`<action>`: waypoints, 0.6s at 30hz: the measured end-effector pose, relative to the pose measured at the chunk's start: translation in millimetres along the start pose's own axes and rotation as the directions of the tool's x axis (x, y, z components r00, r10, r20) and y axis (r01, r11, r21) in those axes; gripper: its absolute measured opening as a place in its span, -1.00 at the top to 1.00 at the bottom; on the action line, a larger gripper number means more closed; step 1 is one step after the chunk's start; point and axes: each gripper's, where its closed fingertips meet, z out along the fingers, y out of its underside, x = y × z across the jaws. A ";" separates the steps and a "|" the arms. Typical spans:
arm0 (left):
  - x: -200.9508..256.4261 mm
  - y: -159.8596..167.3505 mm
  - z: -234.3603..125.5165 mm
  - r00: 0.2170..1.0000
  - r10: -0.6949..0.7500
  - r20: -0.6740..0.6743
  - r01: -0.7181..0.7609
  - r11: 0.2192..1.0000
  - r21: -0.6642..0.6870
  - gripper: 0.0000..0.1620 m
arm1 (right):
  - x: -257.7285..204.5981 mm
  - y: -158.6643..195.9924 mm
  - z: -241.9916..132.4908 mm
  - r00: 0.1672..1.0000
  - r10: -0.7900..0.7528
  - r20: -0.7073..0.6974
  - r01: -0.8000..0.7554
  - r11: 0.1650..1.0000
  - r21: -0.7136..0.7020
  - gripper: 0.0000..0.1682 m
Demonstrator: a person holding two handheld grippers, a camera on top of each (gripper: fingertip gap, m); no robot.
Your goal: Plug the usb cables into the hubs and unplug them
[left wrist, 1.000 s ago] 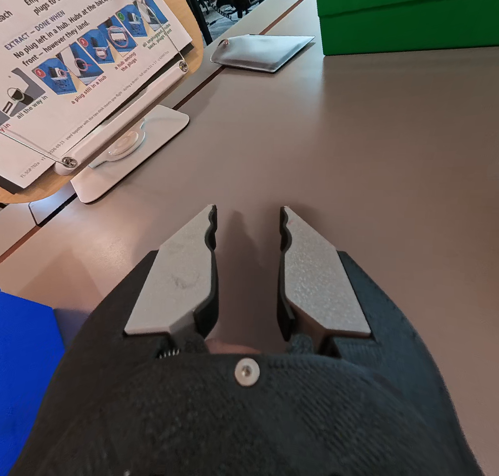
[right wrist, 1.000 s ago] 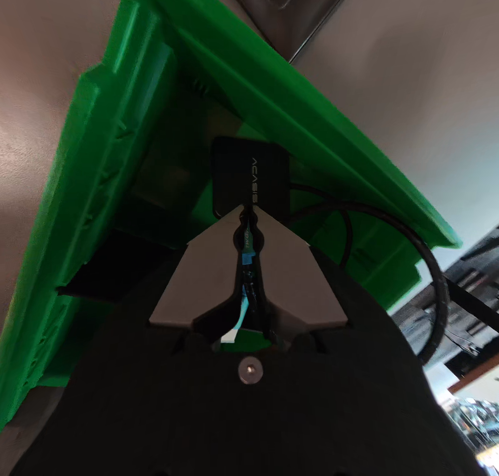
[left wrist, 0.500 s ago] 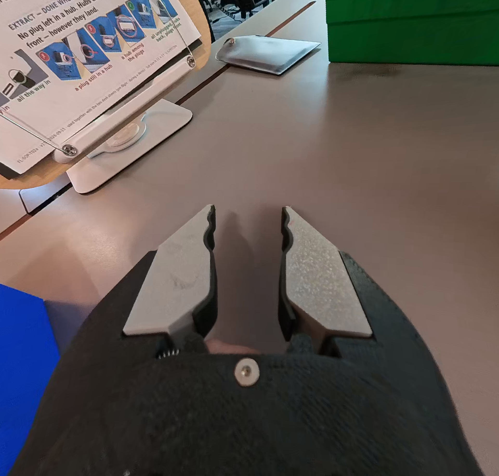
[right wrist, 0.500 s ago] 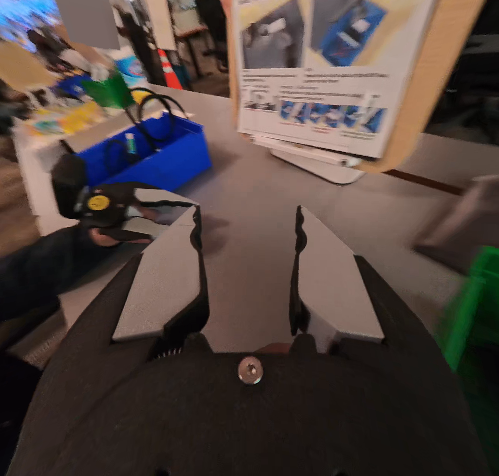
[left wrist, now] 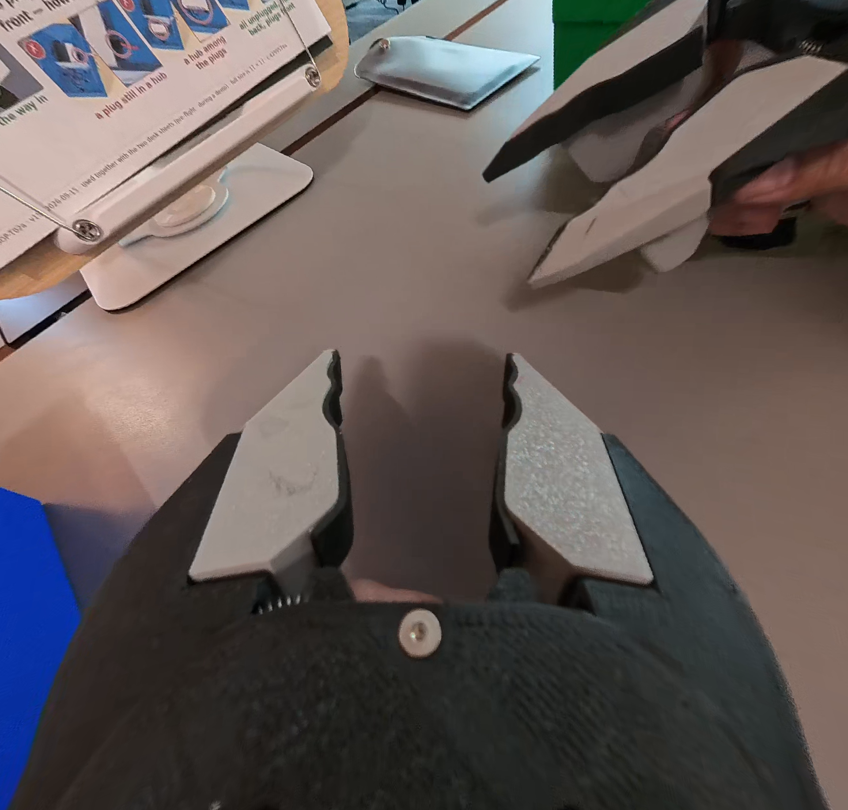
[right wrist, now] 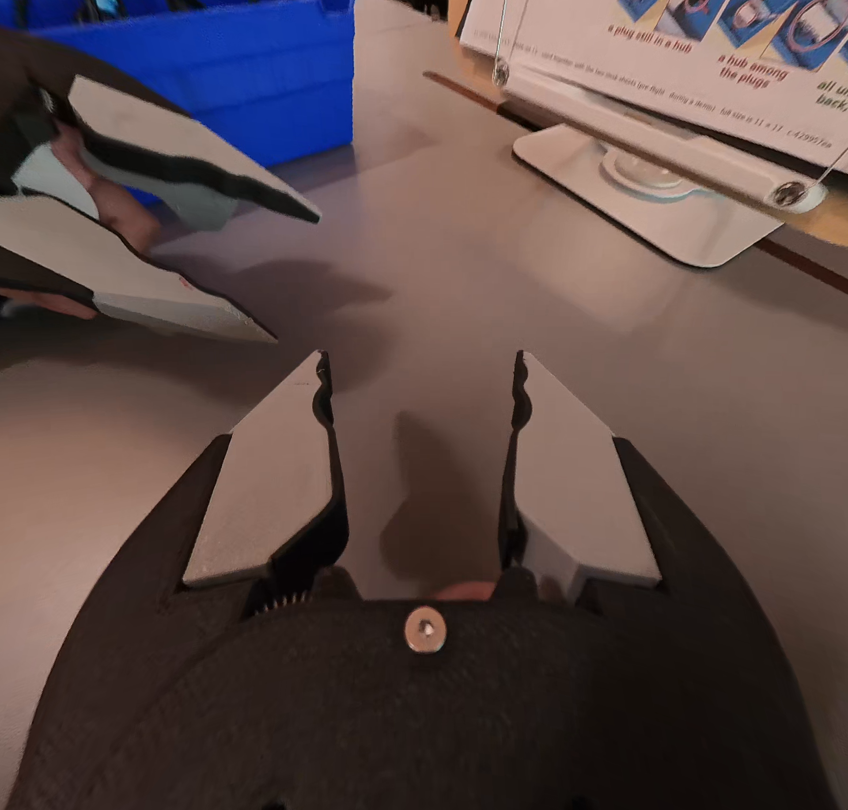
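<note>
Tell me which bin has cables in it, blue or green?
The blue bin: black cables rise from it behind the left gripper. The green bin shows only its outer wall, contents hidden.

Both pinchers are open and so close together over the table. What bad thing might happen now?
1. The open left gripper and open right gripper point at each other, tips close; they might bump.
2. The white paper sheet on its white metal stand is just beyond them; a wide swing could knock it.
3. Both hover low over the grey table, so a dip might scrape it.
</note>
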 end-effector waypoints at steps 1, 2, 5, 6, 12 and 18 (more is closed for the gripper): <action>0.6 1.1 0.8 1.000 0.004 0.002 -0.004 1.000 -0.010 0.11 | -1.4 4.1 0.8 1.000 -0.009 0.000 0.009 1.000 -0.017 0.07; 0.9 1.9 1.2 1.000 0.011 0.007 -0.011 1.000 -0.017 0.06 | -2.6 5.3 0.8 1.000 -0.021 -0.003 0.021 1.000 -0.024 0.07; 0.9 1.6 0.8 0.999 0.039 0.034 -0.039 0.999 -0.018 0.03 | -3.2 2.2 -0.9 0.998 -0.049 -0.029 0.048 0.999 -0.020 0.06; 0.2 1.6 0.6 0.998 0.042 0.044 -0.042 0.999 -0.019 0.00 | -4.0 1.5 -1.3 0.998 -0.057 -0.032 0.056 0.998 -0.023 0.06; -4.0 -0.7 -2.5 0.997 -0.018 0.077 0.018 1.000 -0.004 0.06 | -6.5 15.7 4.3 0.998 -0.067 -0.020 0.064 0.993 -0.097 0.08; -8.5 -2.3 -3.5 0.992 -0.026 0.122 0.025 1.000 0.004 0.09 | -6.2 19.2 4.8 0.996 -0.083 -0.030 0.079 0.990 -0.120 0.08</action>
